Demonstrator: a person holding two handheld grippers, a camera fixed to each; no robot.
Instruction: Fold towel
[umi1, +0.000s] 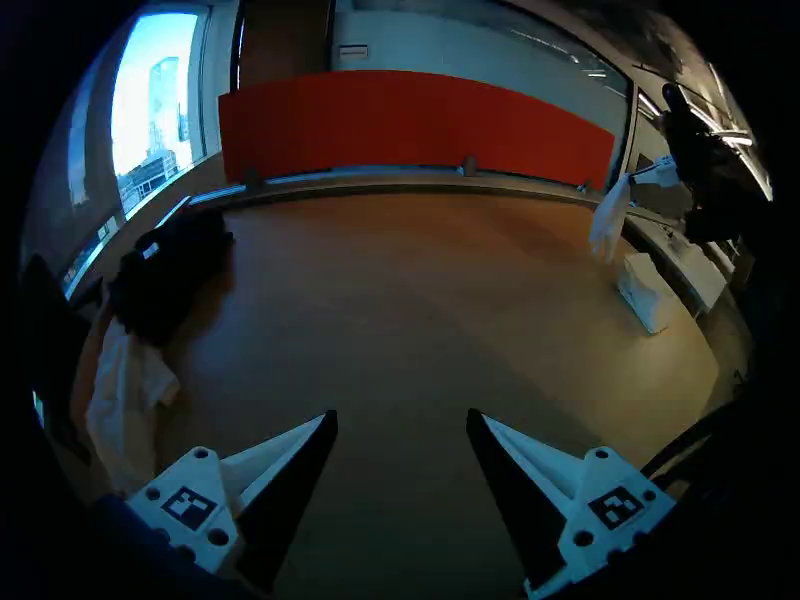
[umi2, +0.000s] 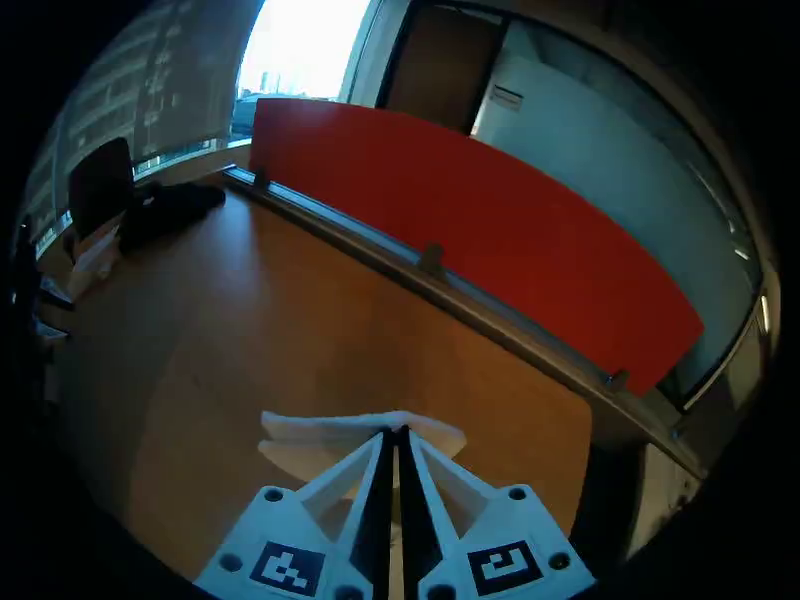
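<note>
Left gripper (umi1: 400, 440) gapes wide above the smooth orange-brown table (umi1: 400, 300); right gripper (umi2: 396, 435) pinches narrowly, seemingly on the soft, limp white towel (umi2: 300, 440).

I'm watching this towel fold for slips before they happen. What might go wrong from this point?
The right tool pinches the white towel at one spot, and in the left gripper view it dangles bunched, so it may slip or land crumpled. The left tool is open over the table, far from the towel, so a one-handed fold would likely come out skewed. The hanging towel is close to the folded white stack and might nudge it.
</note>
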